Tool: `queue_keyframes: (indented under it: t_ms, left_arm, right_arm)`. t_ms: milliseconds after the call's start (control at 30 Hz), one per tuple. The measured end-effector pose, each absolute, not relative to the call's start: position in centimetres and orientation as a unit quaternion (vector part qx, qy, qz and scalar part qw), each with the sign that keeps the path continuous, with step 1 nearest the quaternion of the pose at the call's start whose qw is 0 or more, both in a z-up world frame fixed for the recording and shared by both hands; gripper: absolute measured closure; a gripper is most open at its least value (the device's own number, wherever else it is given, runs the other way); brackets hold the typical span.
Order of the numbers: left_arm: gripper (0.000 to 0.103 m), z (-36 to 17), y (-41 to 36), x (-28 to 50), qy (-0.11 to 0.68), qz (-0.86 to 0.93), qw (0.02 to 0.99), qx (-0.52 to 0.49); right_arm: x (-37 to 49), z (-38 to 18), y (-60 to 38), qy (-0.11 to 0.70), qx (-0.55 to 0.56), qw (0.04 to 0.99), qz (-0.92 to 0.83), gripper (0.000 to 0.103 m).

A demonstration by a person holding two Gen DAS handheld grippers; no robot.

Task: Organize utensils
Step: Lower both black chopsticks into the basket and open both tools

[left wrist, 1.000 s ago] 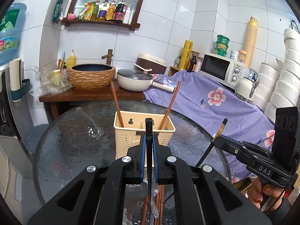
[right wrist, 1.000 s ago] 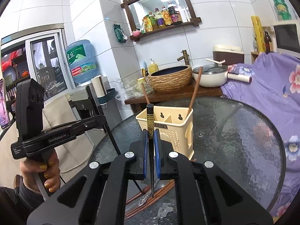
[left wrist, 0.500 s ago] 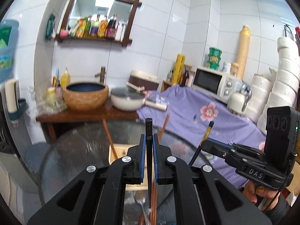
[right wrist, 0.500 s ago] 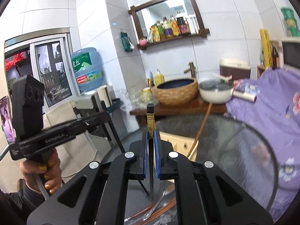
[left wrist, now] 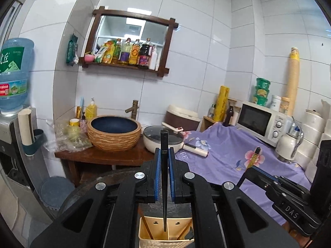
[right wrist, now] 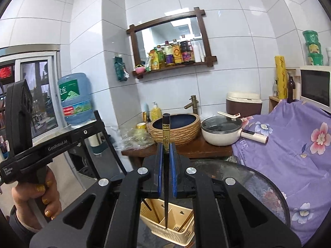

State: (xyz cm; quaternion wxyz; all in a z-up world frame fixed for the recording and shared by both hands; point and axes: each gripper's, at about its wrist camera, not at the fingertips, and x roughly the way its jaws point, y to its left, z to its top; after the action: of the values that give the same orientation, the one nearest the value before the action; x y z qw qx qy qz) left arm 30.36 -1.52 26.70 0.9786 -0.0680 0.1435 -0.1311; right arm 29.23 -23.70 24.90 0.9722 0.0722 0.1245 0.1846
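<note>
My left gripper (left wrist: 163,155) is shut on a black chopstick (left wrist: 164,186) held upright, its tip hanging over the cream utensil holder (left wrist: 165,235) below. My right gripper (right wrist: 165,150) is shut on a second black chopstick (right wrist: 166,136) with a gold band, its tip low over the same holder (right wrist: 165,225). The holder has compartments, and brown chopsticks (right wrist: 154,210) lean in it. The right gripper also shows at the right of the left wrist view (left wrist: 251,168). The left gripper device shows at the left of the right wrist view (right wrist: 41,144), its fingertips hidden.
The holder stands on a round glass table (right wrist: 258,186). Behind are a wooden stand with a woven basin (left wrist: 113,132) and a lidded pan (left wrist: 163,138). A purple flowered cloth (left wrist: 238,155) covers the counter at right, with a microwave (left wrist: 260,122). A water dispenser (left wrist: 12,124) stands at left.
Both grippers have risen with their chopsticks and tipped so that the holder, earlier in front of them, now lies below the fingers. Both chopstick tips now hang over the holder.
</note>
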Motion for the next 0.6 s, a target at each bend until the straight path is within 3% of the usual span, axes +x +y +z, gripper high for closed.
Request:
queue_keyframes:
  t_ms: [600]
  left_arm:
    - [0.096, 16.1, -2.4, 33.9, 0.224, -0.118, 0.966, -0.054]
  right_arm:
    - [33.4, 14.1, -22.1, 0.181, 0.066, 0.969, 0.155, 0.095]
